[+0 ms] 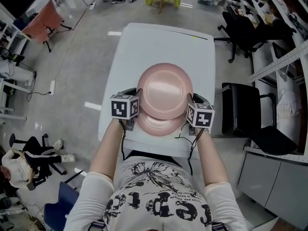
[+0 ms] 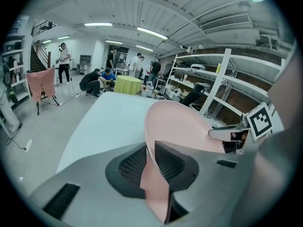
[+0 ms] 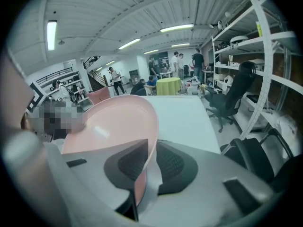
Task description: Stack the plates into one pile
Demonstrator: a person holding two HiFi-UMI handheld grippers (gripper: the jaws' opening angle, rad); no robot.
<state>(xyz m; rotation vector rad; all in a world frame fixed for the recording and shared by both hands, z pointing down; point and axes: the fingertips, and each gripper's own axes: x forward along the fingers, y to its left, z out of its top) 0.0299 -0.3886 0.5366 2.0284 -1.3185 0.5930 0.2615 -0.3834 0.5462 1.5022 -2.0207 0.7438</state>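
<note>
The upper pink plate (image 1: 165,90), round, shallow and glossy, hangs level between the two grippers above the long white table (image 1: 159,42). The left gripper (image 1: 136,105) takes it by the left rim and the right gripper (image 1: 190,110) by the right rim, each with its black-and-white marker cube facing up.

In the left gripper view the dark ribbed fingers (image 2: 132,164) of the left gripper (image 2: 151,162) are clenched on the plate's thin rim (image 2: 156,183). The dish (image 2: 182,126) spreads away over the table (image 2: 109,122) towards the other gripper's marker cube (image 2: 260,121). In the right gripper view the fingers (image 3: 175,167) of the right gripper (image 3: 151,167) likewise pinch the rim, with the plate's bowl (image 3: 118,124) opening to the left and the table (image 3: 189,119) beyond.

A lower pink plate (image 1: 156,124) of the same round shape lies on the table near its close edge. The upper one hides most of it, so only a crescent shows towards the person. Whether the two plates touch cannot be told.

A black office chair (image 1: 245,109) stands on the grey floor just right of the table. Metal shelving (image 2: 222,79) lines that side of the room, and a round table under a yellow-green cloth (image 3: 169,85) stands far behind.
</note>
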